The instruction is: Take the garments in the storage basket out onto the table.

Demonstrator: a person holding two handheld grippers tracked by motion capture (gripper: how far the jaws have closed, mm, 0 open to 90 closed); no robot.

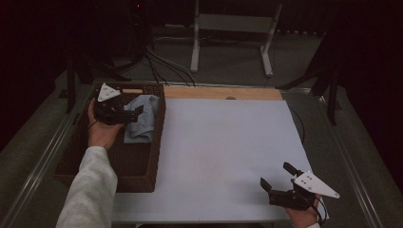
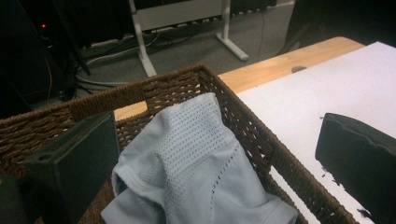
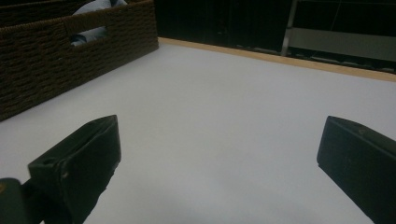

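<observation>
Pale blue cloth [image 2: 196, 163] lies crumpled in the far end of the wicker basket [image 1: 157, 142], draped against its right wall. Over it hovers the left gripper [image 1: 135, 112], jaws spread wide (nothing between them), so the reach looks in hand. Next it must drop and pinch a fold. Near the white mat's [image 1: 223, 142] front edge, the right gripper [image 1: 280, 176] waits, also agape.

Pale blue mesh-knit cloth [image 2: 196, 163], dark brown woven basket [image 1: 142, 175], white mat [image 1: 223, 156]
</observation>
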